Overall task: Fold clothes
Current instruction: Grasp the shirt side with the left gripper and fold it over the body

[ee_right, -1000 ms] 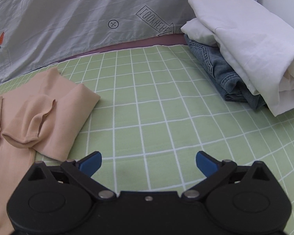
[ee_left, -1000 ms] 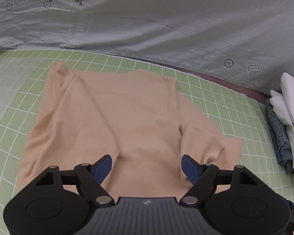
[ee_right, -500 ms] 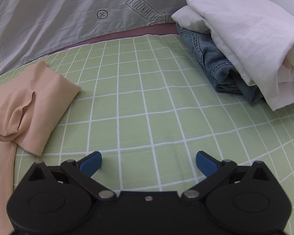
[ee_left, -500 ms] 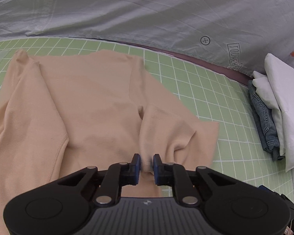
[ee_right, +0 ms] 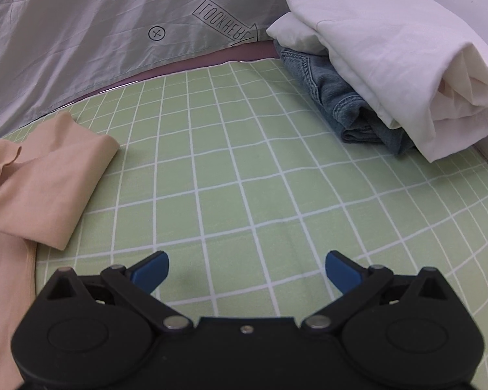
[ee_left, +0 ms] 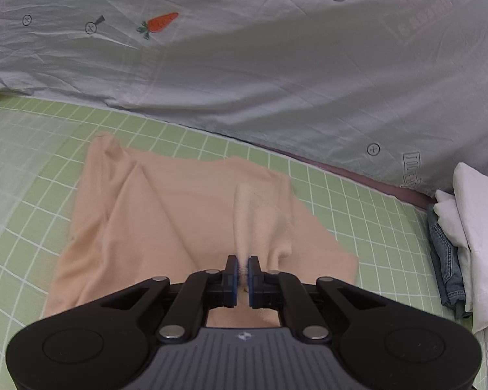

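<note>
Change since earlier: the left gripper (ee_left: pixel 243 268), which was standing wide open over the cloth a second ago, is now pinching a ridge of the peach knit long-sleeved top (ee_left: pixel 166 214) and is lifting it, so the fabric is tenting up towards the camera.
Left fingers: nearly closed, holding a thin fold of the peach cloth between the blue pads (ee_left: pixel 231 271).
Right gripper (ee_right: pixel 246 269): hanging spread wide over the bare sheet, holding nothing, much as before.
Garment: lying spread on the green white-gridded bed sheet (ee_left: pixel 367 227), with one sleeve doubled over at its right edge (ee_right: pixel 48 182).
Neighbours: a stack of folded white cloth (ee_right: pixel 390 48) is sitting on folded blue denim jeans (ee_right: pixel 338 100), well apart to the right.
Doing it well: probably carrying the pinched fold low and straight across, keeping the crease parallel to the body, releasing only once the cloth is lying flat.
Risk: lifting too high is likely dragging the whole top askew.
</note>
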A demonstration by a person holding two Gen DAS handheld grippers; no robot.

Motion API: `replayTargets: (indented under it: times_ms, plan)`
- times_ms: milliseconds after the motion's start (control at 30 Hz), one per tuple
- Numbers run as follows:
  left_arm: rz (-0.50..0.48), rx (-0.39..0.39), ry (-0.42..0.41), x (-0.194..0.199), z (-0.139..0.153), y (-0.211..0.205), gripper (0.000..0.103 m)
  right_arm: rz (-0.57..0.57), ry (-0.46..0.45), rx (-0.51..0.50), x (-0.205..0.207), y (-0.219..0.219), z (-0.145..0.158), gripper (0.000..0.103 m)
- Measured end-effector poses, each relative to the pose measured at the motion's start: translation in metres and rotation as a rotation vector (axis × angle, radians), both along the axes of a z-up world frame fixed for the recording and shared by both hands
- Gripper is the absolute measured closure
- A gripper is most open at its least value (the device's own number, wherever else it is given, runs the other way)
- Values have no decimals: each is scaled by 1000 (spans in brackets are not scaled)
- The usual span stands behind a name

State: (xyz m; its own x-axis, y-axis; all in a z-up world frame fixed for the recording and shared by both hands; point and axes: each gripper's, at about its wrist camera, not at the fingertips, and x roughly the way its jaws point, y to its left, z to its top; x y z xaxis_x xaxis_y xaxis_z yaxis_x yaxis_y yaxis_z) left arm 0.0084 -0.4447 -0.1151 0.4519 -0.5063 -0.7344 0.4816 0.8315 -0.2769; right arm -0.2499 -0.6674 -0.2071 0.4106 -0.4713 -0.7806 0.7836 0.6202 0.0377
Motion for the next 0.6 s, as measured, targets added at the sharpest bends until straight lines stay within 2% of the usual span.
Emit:
replayTargets:
  times_ms: [100, 267, 467, 600]
  plan:
    - [45, -20, -27, 18, 15, 30, 97, -10, -2, -3, 5, 18, 4, 0]
    - [107, -44, -19, 43, 21, 80, 97, -3, -1, -14, 19, 55, 12, 0]
    - [130, -71, 0, 65, 16, 128, 97, 15, 3, -39, 41, 100, 22, 0]
    - [111, -81, -27, 78, 19, 151, 97, 20, -4, -56, 60, 125, 26, 0]
